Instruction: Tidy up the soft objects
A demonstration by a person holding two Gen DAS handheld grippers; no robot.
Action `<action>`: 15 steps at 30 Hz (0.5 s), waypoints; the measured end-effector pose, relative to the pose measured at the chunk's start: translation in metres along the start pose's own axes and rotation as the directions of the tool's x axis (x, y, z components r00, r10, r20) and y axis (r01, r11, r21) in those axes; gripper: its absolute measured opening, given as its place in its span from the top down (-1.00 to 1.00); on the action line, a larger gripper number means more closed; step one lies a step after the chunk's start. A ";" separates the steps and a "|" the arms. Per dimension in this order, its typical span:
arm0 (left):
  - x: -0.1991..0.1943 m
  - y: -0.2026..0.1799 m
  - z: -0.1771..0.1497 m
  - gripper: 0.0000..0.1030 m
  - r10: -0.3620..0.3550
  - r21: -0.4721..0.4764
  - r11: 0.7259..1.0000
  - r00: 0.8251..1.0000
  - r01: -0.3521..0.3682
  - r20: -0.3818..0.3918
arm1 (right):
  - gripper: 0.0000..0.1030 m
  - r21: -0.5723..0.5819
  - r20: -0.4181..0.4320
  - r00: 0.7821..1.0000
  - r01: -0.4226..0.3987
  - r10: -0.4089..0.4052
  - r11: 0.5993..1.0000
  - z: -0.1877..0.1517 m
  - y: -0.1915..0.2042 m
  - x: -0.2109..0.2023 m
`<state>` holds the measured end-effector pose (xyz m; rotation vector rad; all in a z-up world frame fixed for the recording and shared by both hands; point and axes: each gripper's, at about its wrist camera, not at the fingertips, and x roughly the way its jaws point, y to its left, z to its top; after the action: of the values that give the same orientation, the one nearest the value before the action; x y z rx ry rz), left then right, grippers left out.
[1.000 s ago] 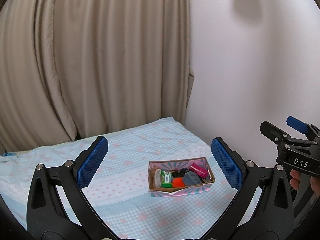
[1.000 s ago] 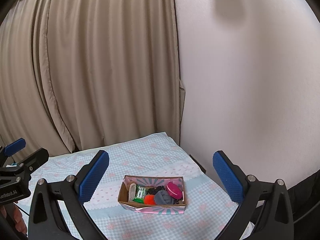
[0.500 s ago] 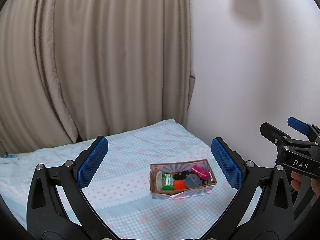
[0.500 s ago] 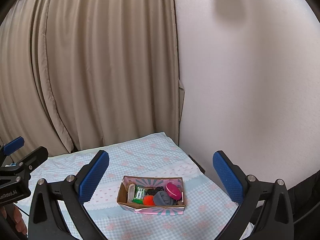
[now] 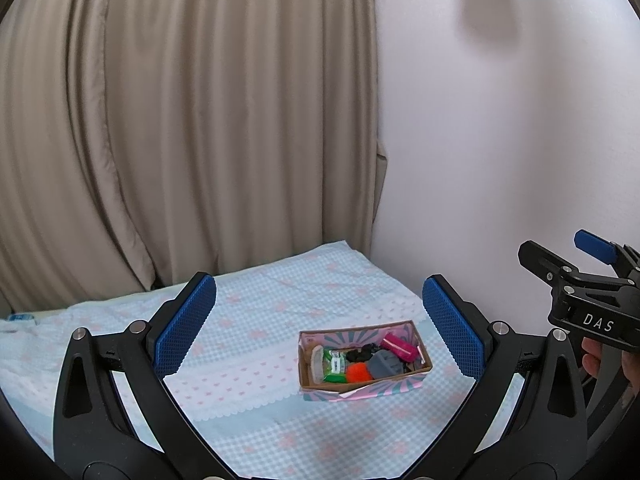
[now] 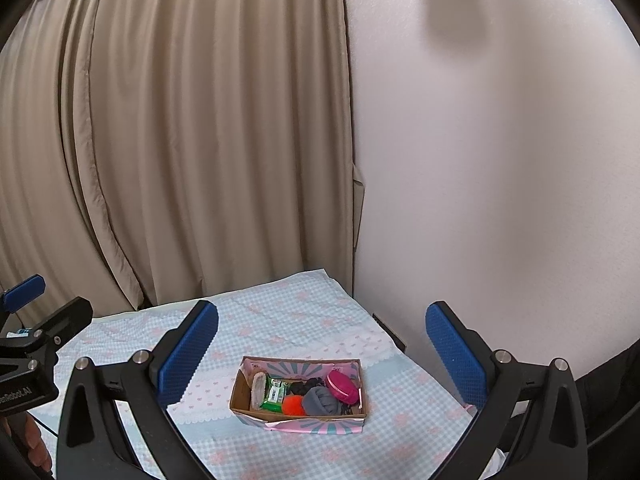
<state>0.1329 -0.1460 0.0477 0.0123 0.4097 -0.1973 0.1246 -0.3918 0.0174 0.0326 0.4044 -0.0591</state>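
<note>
A small pink-and-blue striped cardboard box (image 5: 400, 387) (image 6: 312, 426) sits on the blue checked cloth. It holds soft items: an orange pom-pom (image 5: 357, 372) (image 6: 294, 405), a grey knotted cloth (image 5: 385, 363) (image 6: 320, 400), a magenta pouch (image 5: 398, 346) (image 6: 341, 387), a green packet (image 5: 334, 362) (image 6: 275, 394), a black scrunchie (image 5: 360, 354) and a beige pad (image 6: 258, 388). My left gripper (image 5: 320, 328) is open and empty, held above and short of the box. My right gripper (image 6: 322, 344) is open and empty, also above the box.
The cloth-covered table (image 5: 260, 320) (image 6: 288, 312) stands against beige curtains (image 5: 180, 120) and a white wall (image 6: 500, 160). The right gripper's body (image 5: 592, 300) shows at the left wrist view's right edge. The left gripper's body (image 6: 28, 352) shows at the right wrist view's left edge.
Both views have shifted only slightly; the box sits a little lower and to the right in the left wrist view. Both grippers stay open and empty.
</note>
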 end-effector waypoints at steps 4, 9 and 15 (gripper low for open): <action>-0.006 0.000 -0.001 -1.00 0.001 0.002 1.000 1.000 -0.001 0.008 | -1.00 -0.002 -0.002 1.000 -0.002 0.002 1.000 0.001 0.000 0.001; -0.007 0.001 -0.001 -1.00 0.006 0.004 1.000 1.000 -0.006 0.009 | -1.00 0.003 -0.001 1.000 -0.005 0.005 1.000 0.000 0.000 0.000; -0.007 0.002 0.001 -1.00 0.006 0.006 1.000 1.000 -0.006 0.013 | -1.00 0.004 0.010 1.000 -0.008 0.008 1.000 0.000 -0.002 0.002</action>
<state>0.1273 -0.1431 0.0511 0.0178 0.3960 -0.1921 0.1266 -0.3940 0.0167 0.0381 0.3946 -0.0517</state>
